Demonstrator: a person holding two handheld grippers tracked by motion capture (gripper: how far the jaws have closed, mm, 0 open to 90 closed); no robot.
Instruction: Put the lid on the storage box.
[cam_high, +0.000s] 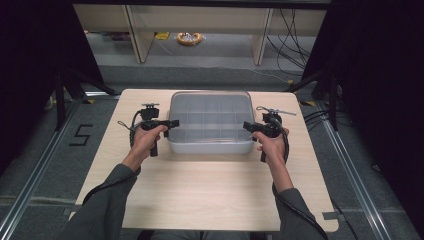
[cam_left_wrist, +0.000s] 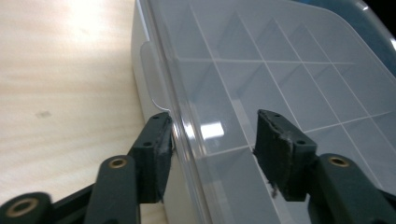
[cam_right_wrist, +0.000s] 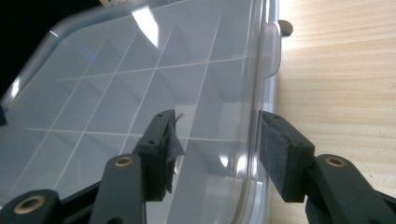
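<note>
A translucent plastic box (cam_high: 210, 122) with a closed clear lid and a grid of inner compartments sits at the middle back of the wooden table (cam_high: 210, 190). My left gripper (cam_high: 171, 122) is open at the box's left edge. In the left gripper view its jaws (cam_left_wrist: 215, 123) straddle the lid rim (cam_left_wrist: 161, 70), one outside the wall, one over the lid, just below a side latch tab (cam_left_wrist: 148, 70). My right gripper (cam_high: 246, 125) is open at the right edge. In the right gripper view it (cam_right_wrist: 218, 121) straddles the rim (cam_right_wrist: 257, 70) in the same way, near a latch tab (cam_right_wrist: 274, 51).
Bare tabletop lies in front of the box and on both sides of it. Beyond the table are a grey floor, desk legs (cam_high: 137, 40), a yellow coil (cam_high: 189, 38) and cables (cam_high: 292, 35). Black stands (cam_high: 62, 90) flank the table's back corners.
</note>
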